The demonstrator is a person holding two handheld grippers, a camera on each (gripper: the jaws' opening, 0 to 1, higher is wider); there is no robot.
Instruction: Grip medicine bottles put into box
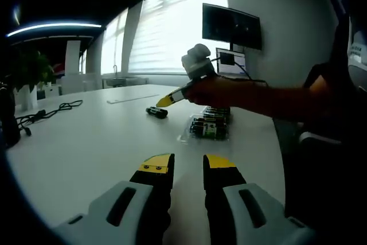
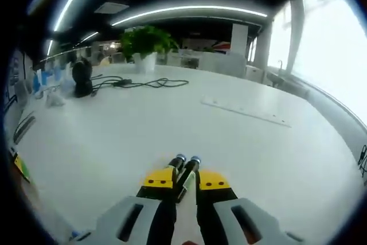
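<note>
Right tongs (image 2: 183, 181) clamp 2 bottles (image 2: 187, 167) — labels unreadable.

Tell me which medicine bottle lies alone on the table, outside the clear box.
The dark bottle lying on its side on the white table, just left of the clear box. The other bottles sit packed inside that box.

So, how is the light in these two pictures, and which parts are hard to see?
Left gripper view: the bright window backlights the scene, so the right tongs, the hand and the bottles in the box look dark. Right gripper view: ceiling light strips curve from fisheye distortion; the white table is evenly lit, and the two small bottles look slightly blurred.
</note>
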